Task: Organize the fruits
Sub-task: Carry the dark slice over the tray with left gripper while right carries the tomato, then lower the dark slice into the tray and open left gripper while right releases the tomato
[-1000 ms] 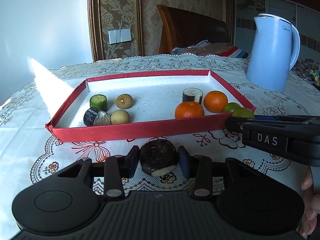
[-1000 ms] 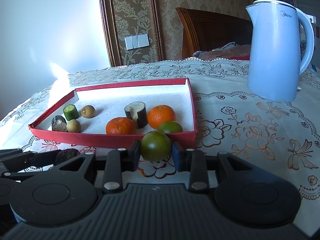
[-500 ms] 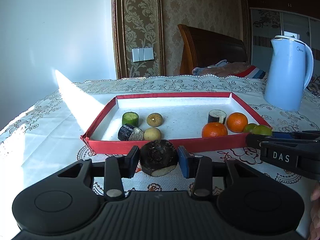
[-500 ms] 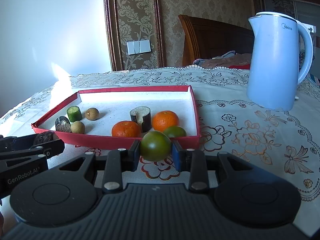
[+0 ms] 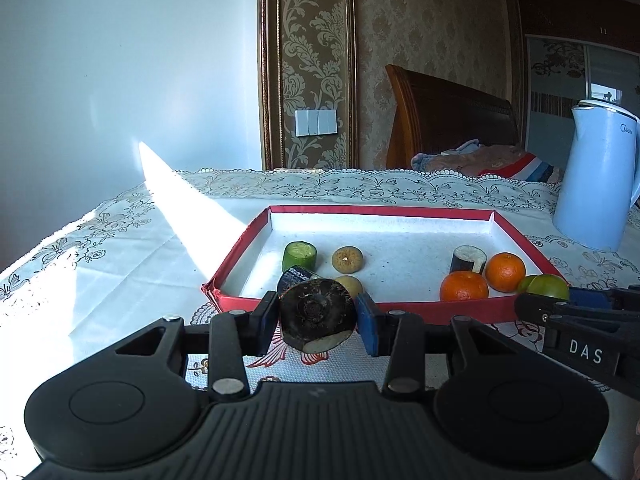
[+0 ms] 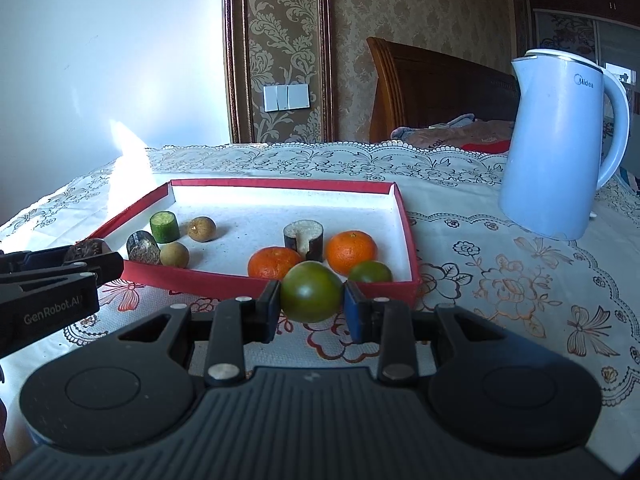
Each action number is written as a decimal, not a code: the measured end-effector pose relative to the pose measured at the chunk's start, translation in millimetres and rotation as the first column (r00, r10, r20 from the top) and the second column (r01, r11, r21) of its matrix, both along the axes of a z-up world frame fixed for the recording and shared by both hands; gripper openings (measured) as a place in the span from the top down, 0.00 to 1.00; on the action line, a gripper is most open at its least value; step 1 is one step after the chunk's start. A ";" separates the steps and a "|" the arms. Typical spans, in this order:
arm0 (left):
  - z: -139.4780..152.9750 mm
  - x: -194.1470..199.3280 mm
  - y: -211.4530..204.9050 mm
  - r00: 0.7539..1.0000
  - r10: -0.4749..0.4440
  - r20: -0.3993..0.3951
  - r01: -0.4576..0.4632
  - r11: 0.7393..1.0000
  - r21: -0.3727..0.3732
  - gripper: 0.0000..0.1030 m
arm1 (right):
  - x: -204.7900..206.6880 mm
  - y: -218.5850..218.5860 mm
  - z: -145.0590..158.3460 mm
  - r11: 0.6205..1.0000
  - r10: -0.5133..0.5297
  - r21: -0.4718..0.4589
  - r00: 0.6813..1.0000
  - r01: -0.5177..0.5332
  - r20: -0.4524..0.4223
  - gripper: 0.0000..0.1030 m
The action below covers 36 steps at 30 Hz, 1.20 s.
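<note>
The green citrus fruit (image 6: 311, 291) is pinched between the right gripper's (image 6: 311, 300) jaws, raised over the tablecloth just short of the red tray's (image 6: 256, 285) near wall. The left gripper (image 5: 318, 316) likewise pinches a dark round piece with a pale cut edge (image 5: 318, 314) in front of the tray's left end. Both pieces are not yet set down, so I judge the sorting well along but unfinished. Inside the tray I count eight: at the left a green cucumber-like chunk (image 6: 164, 227), a dark chunk (image 6: 142, 246) and two small brown round fruits (image 6: 202, 229); at the right two oranges (image 6: 352, 252), one green citrus (image 6: 370, 273) and one dark-skinned, pale-cored chunk (image 6: 304, 238). A pale blue kettle (image 6: 560, 148) stands well apart.
</note>
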<state>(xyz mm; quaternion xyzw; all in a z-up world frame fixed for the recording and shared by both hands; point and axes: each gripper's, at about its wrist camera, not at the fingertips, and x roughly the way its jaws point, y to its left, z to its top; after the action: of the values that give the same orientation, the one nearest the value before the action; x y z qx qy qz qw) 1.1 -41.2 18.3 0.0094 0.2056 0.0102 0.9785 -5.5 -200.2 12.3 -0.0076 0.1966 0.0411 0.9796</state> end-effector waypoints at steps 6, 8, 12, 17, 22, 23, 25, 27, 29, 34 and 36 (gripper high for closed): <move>4.6 1.8 7.2 1.000 0.027 0.015 -0.027 1.000 -0.012 0.60 | -1.7 9.5 10.3 1.000 0.012 -0.016 1.000 -0.012 0.021 0.70; 6.2 3.2 9.4 0.999 0.036 0.023 -0.036 0.999 -0.015 0.60 | -1.2 12.3 13.0 1.000 0.016 -0.018 0.999 -0.015 0.029 0.70; 7.9 4.5 12.8 0.997 0.037 0.065 -0.036 0.999 -0.016 0.60 | 0.2 15.0 16.8 1.000 0.021 -0.016 0.999 -0.021 0.047 0.70; 6.6 9.9 20.3 0.996 0.033 0.077 -0.031 0.999 -0.024 0.60 | 5.4 17.4 17.1 0.999 0.035 -0.022 0.998 -0.034 0.059 0.70; 9.3 18.6 26.0 0.996 0.035 0.085 -0.032 0.999 -0.030 0.60 | 10.3 18.9 19.5 0.999 0.049 -0.025 0.996 -0.047 0.074 0.70; 10.3 20.7 26.8 0.996 0.038 0.086 -0.036 0.999 -0.028 0.60 | 11.7 18.7 20.1 0.999 0.050 -0.022 0.996 -0.049 0.074 0.70; 12.3 25.6 27.5 0.996 0.043 0.083 -0.041 0.999 -0.030 0.60 | 15.4 18.4 20.7 0.998 0.052 -0.023 0.996 -0.050 0.073 0.70; 13.9 30.5 28.5 0.996 0.052 0.079 -0.049 0.998 -0.030 0.60 | 18.9 20.0 21.5 0.998 0.053 -0.024 0.996 -0.052 0.073 0.70; 15.3 35.8 28.2 0.995 0.063 0.072 -0.061 0.998 -0.024 0.60 | 22.6 21.1 21.9 0.998 0.057 -0.020 0.996 -0.056 0.068 0.70; 17.0 47.4 26.5 0.996 0.067 0.062 -0.065 0.998 -0.024 0.60 | 33.9 24.7 22.0 0.998 0.057 -0.020 0.997 -0.055 0.061 0.70; 16.1 53.0 26.0 0.996 0.070 0.050 -0.069 0.997 -0.030 0.60 | 38.2 26.3 22.7 0.998 0.055 -0.020 0.997 -0.054 0.061 0.70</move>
<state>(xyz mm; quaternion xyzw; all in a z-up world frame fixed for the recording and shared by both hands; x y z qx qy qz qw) 54.1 -15.2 34.4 -0.0117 0.1810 0.0416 0.9825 32.7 -174.0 35.0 -0.0234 0.1667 0.0660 0.9835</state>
